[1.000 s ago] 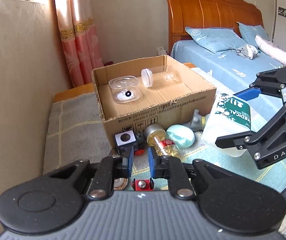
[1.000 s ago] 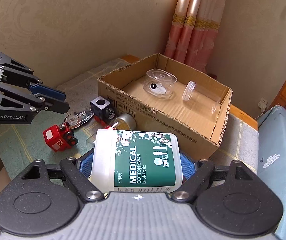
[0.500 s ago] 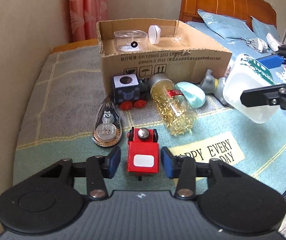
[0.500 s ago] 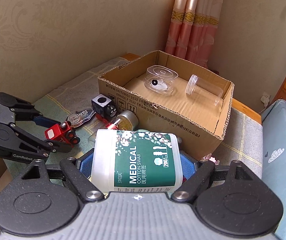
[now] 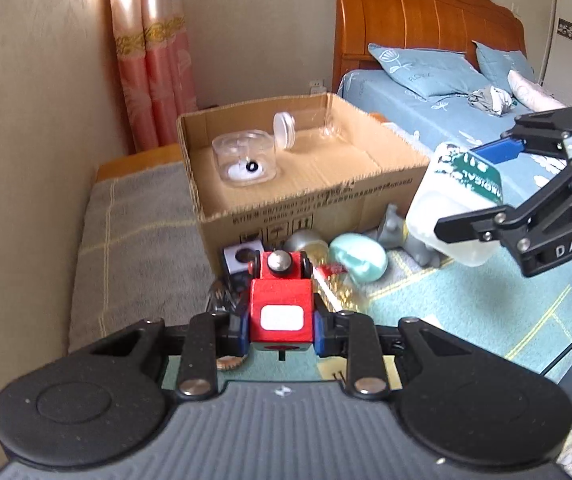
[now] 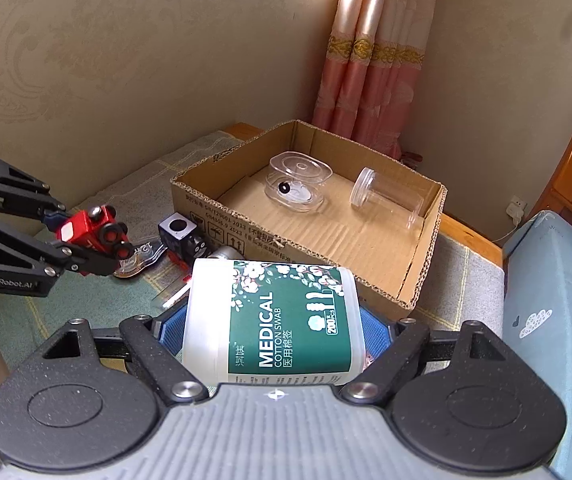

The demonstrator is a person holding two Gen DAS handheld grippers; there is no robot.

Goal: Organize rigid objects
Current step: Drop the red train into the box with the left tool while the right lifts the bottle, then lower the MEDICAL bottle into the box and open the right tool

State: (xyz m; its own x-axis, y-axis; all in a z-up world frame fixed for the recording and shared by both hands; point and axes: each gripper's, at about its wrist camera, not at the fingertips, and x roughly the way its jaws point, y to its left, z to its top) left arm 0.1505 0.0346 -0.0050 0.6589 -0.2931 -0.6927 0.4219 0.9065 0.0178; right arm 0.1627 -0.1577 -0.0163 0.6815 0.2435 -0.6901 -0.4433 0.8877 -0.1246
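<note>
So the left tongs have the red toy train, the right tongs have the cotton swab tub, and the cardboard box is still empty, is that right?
Not quite: the box is not empty. The right wrist view shows two clear containers inside it. The left tongs do grip the red train, and the right tongs the swab tub.

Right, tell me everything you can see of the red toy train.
The red toy train is a small blocky engine, glossy like painted wood, with a white label on the end facing the camera, a silver knob on top and black wheels with red hubs. The left gripper is shut on its sides, holding it clear of the blanket, roughly level, in front of the cardboard box. Only the blue pads touch it.
</note>
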